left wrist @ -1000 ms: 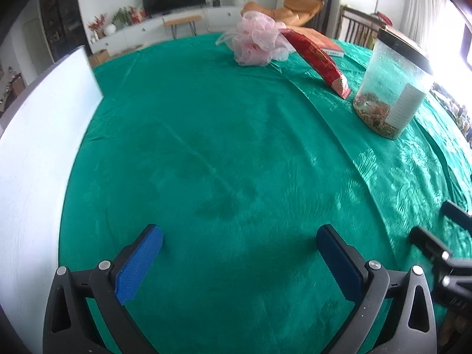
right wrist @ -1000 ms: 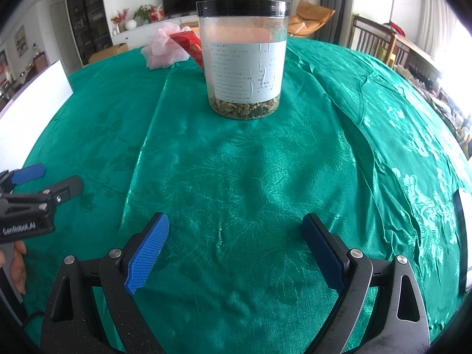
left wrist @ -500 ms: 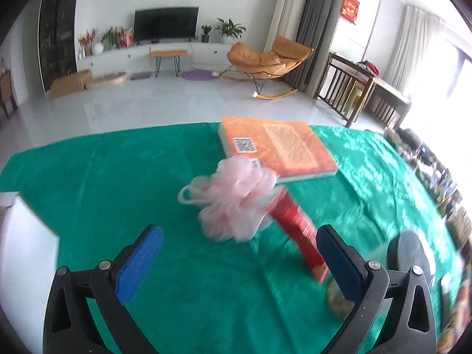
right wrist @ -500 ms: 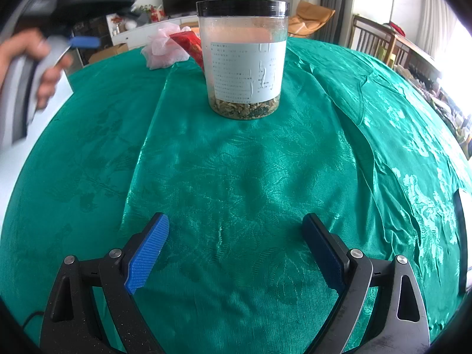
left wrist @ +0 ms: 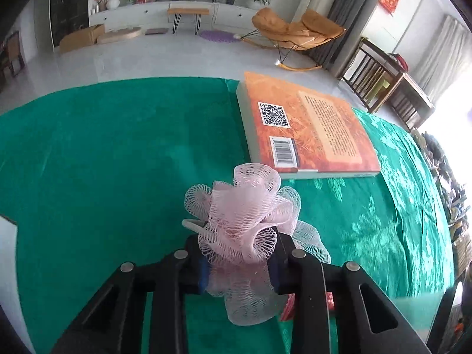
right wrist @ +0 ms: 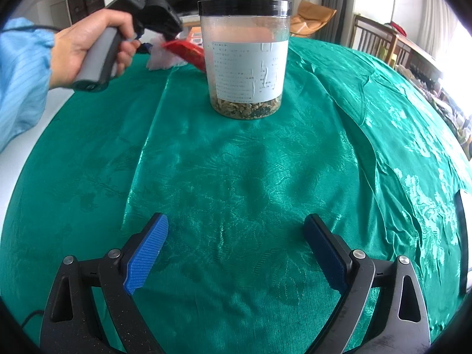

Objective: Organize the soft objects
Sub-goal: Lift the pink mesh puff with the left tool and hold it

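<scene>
The left gripper [left wrist: 240, 268] has just been closing, and its jaws are now pinched on the pink mesh bath pouf [left wrist: 247, 221], which bulges out above and below the black fingers [left wrist: 306, 265]. The blue pads are almost wholly buried in the netting; only thin slivers show at each side. Whether the pouf rests on the green tablecloth [left wrist: 103, 162] or hangs just clear of it cannot be told from this angle. A white cord loop pokes out at the pouf's left and is half hidden by the mesh.

Just under the right finger a red packet [left wrist: 287, 309] peeks out, mostly covered (its shape and printing cannot be read here). Farther off on the cloth lies an orange book [left wrist: 309, 126], back cover up, near the far edge of the table. A white board [left wrist: 7, 236] is cut off at the left border.

From the right wrist view, the right gripper [right wrist: 236, 250] hovers low over bare cloth with its jaws spread wide and nothing between them. Ahead stands a clear jar with a black lid [right wrist: 244, 59], its lower part filled with dried bits. Behind it to the left, a hand [right wrist: 85, 44] in a light blue sleeve grips the other tool's handle, and the tool's body blocks most of the pouf there.
</scene>
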`<state>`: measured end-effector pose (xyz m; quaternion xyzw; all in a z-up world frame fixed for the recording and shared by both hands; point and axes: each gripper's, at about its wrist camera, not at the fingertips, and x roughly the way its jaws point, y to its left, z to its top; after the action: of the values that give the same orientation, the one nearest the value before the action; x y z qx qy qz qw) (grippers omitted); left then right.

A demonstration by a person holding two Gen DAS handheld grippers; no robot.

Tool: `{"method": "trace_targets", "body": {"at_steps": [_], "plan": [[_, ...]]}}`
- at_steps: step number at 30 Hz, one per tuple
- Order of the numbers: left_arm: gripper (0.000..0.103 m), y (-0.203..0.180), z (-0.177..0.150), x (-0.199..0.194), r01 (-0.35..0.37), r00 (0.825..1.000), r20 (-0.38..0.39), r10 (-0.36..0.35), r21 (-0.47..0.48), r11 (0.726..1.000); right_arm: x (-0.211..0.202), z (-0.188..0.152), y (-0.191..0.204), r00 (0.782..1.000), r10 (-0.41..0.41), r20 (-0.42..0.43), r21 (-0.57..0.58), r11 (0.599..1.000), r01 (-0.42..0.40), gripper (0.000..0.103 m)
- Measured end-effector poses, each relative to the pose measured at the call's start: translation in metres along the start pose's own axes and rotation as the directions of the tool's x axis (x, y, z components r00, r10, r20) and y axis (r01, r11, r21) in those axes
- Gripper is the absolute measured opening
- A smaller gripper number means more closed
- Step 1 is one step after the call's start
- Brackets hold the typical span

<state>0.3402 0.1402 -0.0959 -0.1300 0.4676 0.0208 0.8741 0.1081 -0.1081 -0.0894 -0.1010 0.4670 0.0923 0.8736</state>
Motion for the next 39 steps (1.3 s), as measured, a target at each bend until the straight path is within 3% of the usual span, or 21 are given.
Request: {"method": "trace_targets", "body": {"at_steps": [5, 8, 9, 11, 12, 13, 15, 18, 24, 27, 39], "plan": [[0.028, 0.020, -0.085, -0.076, 0.003, 1.000, -0.015, -0.002, 0.039, 0.999, 0.000, 0.000, 0.000, 1.000, 0.001, -0.001, 0.000, 1.000, -0.001, 0.096], [0.032, 0.014, -0.153, -0.117, 0.016, 0.998, -0.060, -0.008, 0.129, 0.992, 0.000, 0.000, 0.000, 1.000, 0.001, -0.001, 0.000, 1.000, -0.001, 0.096], [0.040, 0.010, -0.176, -0.130, 0.009, 0.998, -0.062, 0.001, 0.166, 0.986, 0.000, 0.000, 0.000, 1.000, 0.001, -0.001, 0.000, 1.000, -0.001, 0.096], [0.071, 0.009, -0.207, -0.148, -0.010, 0.999, -0.036, 0.018, 0.204, 0.979, 0.000, 0.000, 0.001, 1.000, 0.002, -0.001, 0.001, 1.000, -0.002, 0.096], [0.096, 0.009, -0.215, -0.153, -0.025, 0.999, -0.015, 0.029, 0.208, 0.978, 0.000, 0.000, 0.000, 1.000, 0.002, -0.001, 0.000, 1.000, -0.002, 0.096], [0.103, 0.008, -0.223, -0.158, -0.052, 0.999, 0.025, 0.048, 0.209, 0.976, 0.000, 0.000, 0.000, 1.000, 0.002, -0.001, 0.001, 1.000, -0.002, 0.096], [0.103, 0.005, -0.229, -0.162, -0.073, 0.996, 0.069, 0.060, 0.212, 0.975, 0.000, 0.000, 0.000, 1.000, 0.002, -0.001, 0.001, 1.000, -0.002, 0.096], [0.103, -0.001, -0.231, -0.150, -0.073, 0.996, 0.076, 0.056, 0.240, 0.968, 0.000, 0.000, 0.000, 1.000, 0.004, -0.001, 0.002, 1.000, -0.004, 0.096], [0.103, 0.004, -0.229, -0.111, -0.183, 0.982, 0.089, 0.166, 0.246, 0.952, 0.001, 0.000, 0.001, 1.000, 0.005, -0.002, 0.003, 1.000, -0.005, 0.096], [0.103, 0.018, -0.226, -0.107, -0.123, 0.991, 0.063, 0.114, 0.175, 0.977, 0.001, 0.000, 0.001, 1.000, 0.005, -0.002, 0.003, 1.000, -0.005, 0.096], [0.103, 0.018, -0.228, -0.107, -0.132, 0.990, 0.064, 0.123, 0.175, 0.976, 0.000, 0.000, 0.001, 1.000, 0.005, -0.003, 0.003, 1.000, -0.005, 0.096]]}}
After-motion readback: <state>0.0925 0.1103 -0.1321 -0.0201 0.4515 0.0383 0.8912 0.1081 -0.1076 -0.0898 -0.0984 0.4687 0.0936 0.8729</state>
